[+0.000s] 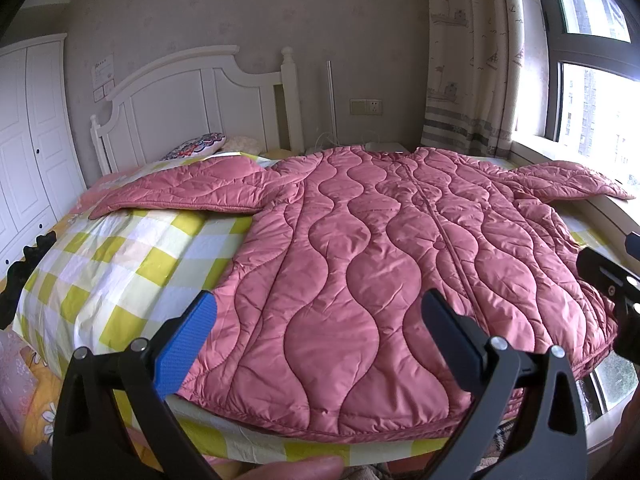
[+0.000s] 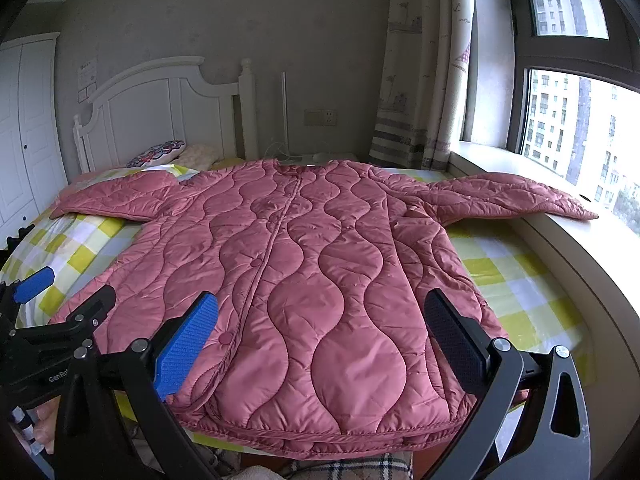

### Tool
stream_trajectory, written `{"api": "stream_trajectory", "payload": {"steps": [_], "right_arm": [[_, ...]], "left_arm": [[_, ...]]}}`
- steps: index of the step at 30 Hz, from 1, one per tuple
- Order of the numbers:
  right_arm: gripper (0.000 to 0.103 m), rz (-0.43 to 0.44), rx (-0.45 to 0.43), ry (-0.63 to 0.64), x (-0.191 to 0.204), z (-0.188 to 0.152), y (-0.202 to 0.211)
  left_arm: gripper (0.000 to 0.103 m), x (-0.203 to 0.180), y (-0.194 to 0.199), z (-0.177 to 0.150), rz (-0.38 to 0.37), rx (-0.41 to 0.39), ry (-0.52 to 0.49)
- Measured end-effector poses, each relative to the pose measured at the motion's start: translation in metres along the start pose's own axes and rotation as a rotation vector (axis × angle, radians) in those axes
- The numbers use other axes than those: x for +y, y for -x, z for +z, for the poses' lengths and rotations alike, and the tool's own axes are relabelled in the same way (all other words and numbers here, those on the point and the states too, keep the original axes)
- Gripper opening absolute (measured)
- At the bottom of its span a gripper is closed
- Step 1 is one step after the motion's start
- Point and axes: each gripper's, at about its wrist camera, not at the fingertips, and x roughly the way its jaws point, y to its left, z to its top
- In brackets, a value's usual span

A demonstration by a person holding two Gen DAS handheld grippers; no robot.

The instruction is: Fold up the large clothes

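Observation:
A large pink quilted jacket (image 1: 380,264) lies spread flat, front up, on a bed with a yellow-checked sheet (image 1: 112,264). Its sleeves stretch out to both sides; the right sleeve (image 2: 516,196) rests on the windowsill. My left gripper (image 1: 320,328) is open and empty, hovering over the jacket's hem at its left part. My right gripper (image 2: 324,332) is open and empty over the hem (image 2: 320,432) at its right part. The jacket also shows in the right wrist view (image 2: 304,280). The left gripper (image 2: 52,292) appears at the left edge of the right wrist view.
A white headboard (image 1: 192,100) and pillows (image 1: 200,146) stand at the far end of the bed. A white wardrobe (image 1: 28,140) is at the left. A windowsill (image 2: 580,248), window and curtain (image 1: 468,60) are at the right.

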Motion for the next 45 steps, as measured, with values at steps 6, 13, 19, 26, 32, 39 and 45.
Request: {"api": "stream_trajectory", "payload": {"steps": [6,13,19,26,32,39,45], "right_arm": [[0.099,0.001,0.001,-0.001,0.000,-0.001,-0.001],[0.099,0.010,0.007,-0.004,0.004,-0.005,-0.001],[0.099,0.021,0.023,-0.018,-0.001,-0.002,-0.005],[0.099,0.021,0.025,-0.018,-0.001,-0.002,-0.006],[0.099,0.024,0.028,-0.020,-0.002,-0.001,-0.007],[0.099,0.024,0.032,-0.021,0.000,-0.002,-0.008],[0.099,0.006,0.058,-0.039,-0.015,0.001,-0.023]], "left_arm": [[0.101,0.000,0.000,0.001,0.000,0.002,0.001],[0.101,0.002,-0.001,-0.002,0.000,0.003,0.002],[0.101,0.002,-0.002,-0.002,-0.001,0.004,0.003],[0.101,0.003,-0.002,-0.002,-0.002,0.007,0.003],[0.101,0.003,-0.003,-0.004,-0.002,0.008,0.004],[0.101,0.005,-0.005,-0.006,-0.005,0.015,0.004],[0.101,0.008,-0.032,-0.007,-0.039,0.082,-0.016]]}}
